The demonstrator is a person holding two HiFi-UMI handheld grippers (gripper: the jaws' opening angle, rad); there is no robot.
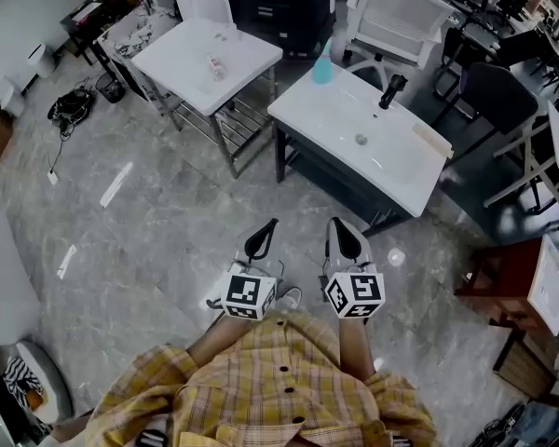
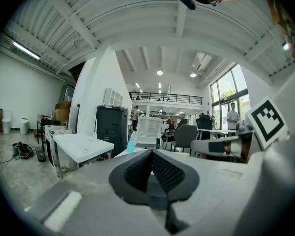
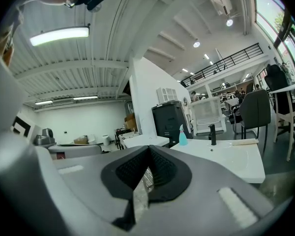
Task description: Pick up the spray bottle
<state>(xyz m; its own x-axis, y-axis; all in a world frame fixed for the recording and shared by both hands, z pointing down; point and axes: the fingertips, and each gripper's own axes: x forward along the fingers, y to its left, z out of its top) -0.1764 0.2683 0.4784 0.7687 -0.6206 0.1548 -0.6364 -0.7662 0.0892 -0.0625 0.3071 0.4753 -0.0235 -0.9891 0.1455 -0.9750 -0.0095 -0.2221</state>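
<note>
Left hand-held gripper (image 1: 261,240), right hand-held gripper (image 1: 345,241): both closed, empty.
Bottle (image 1: 322,66) well apart on bench (image 1: 303,110); arriving with jaws shut could topple it.

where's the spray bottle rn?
The spray bottle is top centre in the head view, on the far left corner of the white sink, left of the black faucet.

Spray bottle (image 2: 131,145) btm hidden behind left gripper (image 2: 151,156) (tiny obj (image 1: 214,66) on table (image 1: 177,63) unreadable).
</note>
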